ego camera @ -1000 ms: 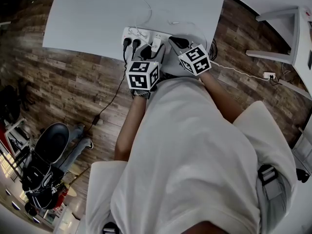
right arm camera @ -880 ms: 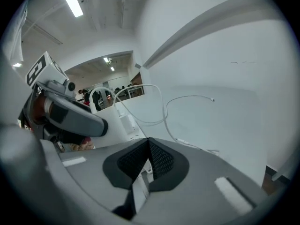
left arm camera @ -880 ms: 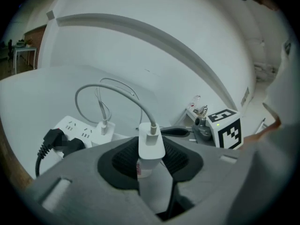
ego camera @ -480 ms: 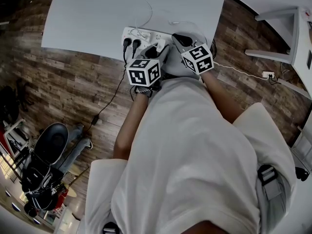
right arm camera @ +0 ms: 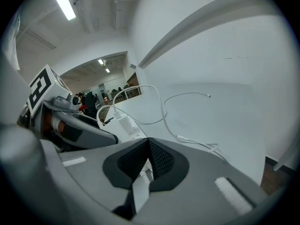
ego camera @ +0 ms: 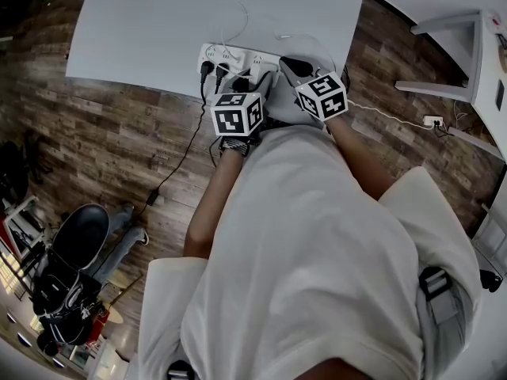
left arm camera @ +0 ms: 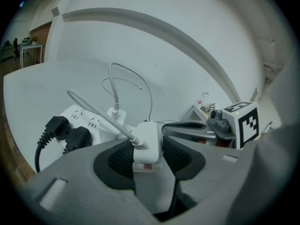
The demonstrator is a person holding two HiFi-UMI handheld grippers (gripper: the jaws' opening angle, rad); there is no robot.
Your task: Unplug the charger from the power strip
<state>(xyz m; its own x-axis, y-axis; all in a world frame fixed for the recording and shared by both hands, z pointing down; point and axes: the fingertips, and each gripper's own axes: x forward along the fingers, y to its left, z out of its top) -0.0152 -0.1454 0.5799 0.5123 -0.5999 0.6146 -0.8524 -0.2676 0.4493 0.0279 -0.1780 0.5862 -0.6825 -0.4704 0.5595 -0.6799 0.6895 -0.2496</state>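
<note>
A white power strip (ego camera: 230,55) lies at the near edge of a grey table (ego camera: 142,30). The white charger (left arm camera: 149,142) with its cable stands between the pads of my left gripper (left arm camera: 149,156). Those jaws have just been opening, and the pads sit close on each side without clearly pressing. Whether its prongs are in the strip is hidden. In the head view the left gripper (ego camera: 255,76) covers the charger. My right gripper (ego camera: 287,63) is over the strip's right end, and its pads (right arm camera: 157,161) meet: it is shut.
Two black plugs (left arm camera: 61,128) and a second white plug (left arm camera: 116,114) sit in the strip (left arm camera: 86,118) to the left. A loose white cable (right arm camera: 187,97) lies on the table to the right. The floor is wood, with a black chair (ego camera: 75,244) at lower left.
In the head view my left gripper has edged up toward the strip. The charger, visible in front of it a second ago, is now covered. The right gripper has hardly moved.
</note>
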